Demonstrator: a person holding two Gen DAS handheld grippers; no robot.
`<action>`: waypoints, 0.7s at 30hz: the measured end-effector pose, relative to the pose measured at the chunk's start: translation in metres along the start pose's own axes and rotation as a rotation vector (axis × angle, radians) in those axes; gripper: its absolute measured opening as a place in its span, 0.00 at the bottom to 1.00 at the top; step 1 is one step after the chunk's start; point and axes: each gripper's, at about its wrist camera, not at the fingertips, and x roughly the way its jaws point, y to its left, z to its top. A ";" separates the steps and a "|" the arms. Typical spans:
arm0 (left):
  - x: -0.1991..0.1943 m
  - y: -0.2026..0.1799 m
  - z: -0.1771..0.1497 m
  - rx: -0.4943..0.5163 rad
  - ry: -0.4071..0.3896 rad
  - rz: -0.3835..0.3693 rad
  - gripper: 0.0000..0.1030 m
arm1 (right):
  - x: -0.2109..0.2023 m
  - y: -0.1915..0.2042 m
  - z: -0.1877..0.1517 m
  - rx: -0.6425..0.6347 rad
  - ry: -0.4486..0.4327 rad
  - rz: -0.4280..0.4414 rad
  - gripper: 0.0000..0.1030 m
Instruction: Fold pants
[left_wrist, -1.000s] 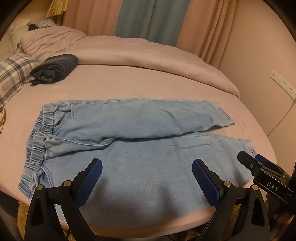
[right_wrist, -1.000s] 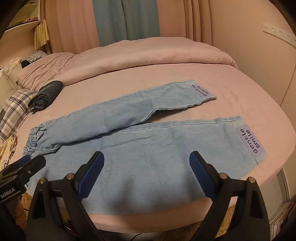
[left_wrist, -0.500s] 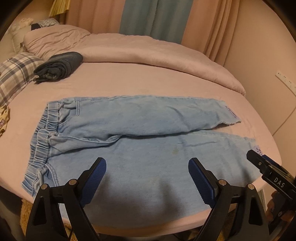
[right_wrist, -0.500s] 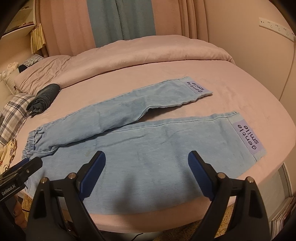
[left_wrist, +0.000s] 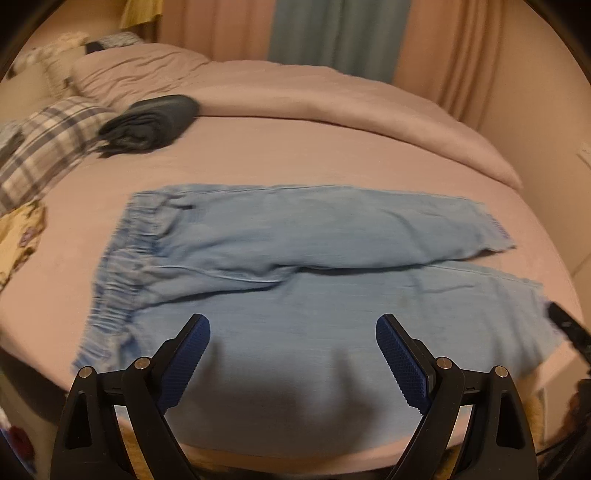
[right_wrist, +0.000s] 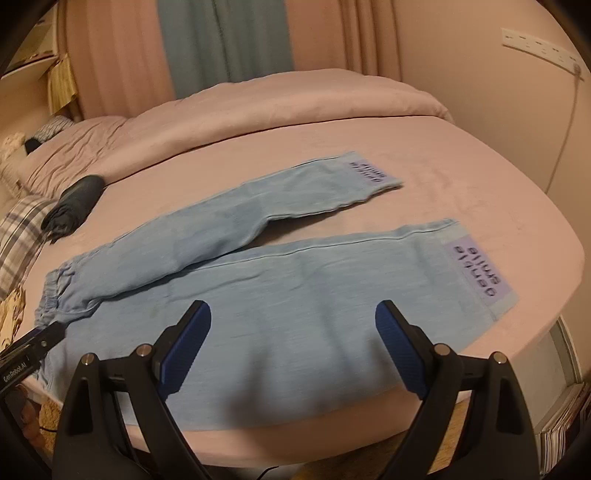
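Light blue denim pants (left_wrist: 295, 258) lie flat on the pink bed, elastic waistband (left_wrist: 122, 266) at the left, legs running right. In the right wrist view the same pants (right_wrist: 280, 295) show both hems, each with a lilac label (right_wrist: 476, 273). My left gripper (left_wrist: 293, 325) hovers open above the near leg close to the bed's front edge, nothing between its blue pads. My right gripper (right_wrist: 293, 310) is likewise open over the near leg, further toward the hems. The right gripper's tip (left_wrist: 565, 328) shows at the right of the left wrist view; the left one's tip (right_wrist: 33, 343) at the left of the right wrist view.
A rolled dark garment (left_wrist: 151, 122) lies at the back left beside a plaid pillow (left_wrist: 44, 147). A pink duvet (left_wrist: 332, 99) is heaped along the far side. Curtains and a wall stand behind; a power strip (right_wrist: 539, 44) is on the right wall.
Both views have shifted slightly: the pants sit a little further right in the left wrist view and a little lower-left in the right one. Both jaws narrowed slightly and stay open.
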 end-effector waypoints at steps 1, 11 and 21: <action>0.001 0.008 0.000 -0.013 -0.001 0.022 0.89 | 0.000 -0.008 0.001 0.010 -0.003 -0.013 0.89; 0.016 0.116 -0.010 -0.281 0.086 0.235 0.92 | 0.007 -0.150 -0.006 0.274 0.029 -0.328 0.89; 0.047 0.140 -0.029 -0.388 0.178 0.120 0.80 | 0.042 -0.207 -0.012 0.431 0.106 -0.192 0.77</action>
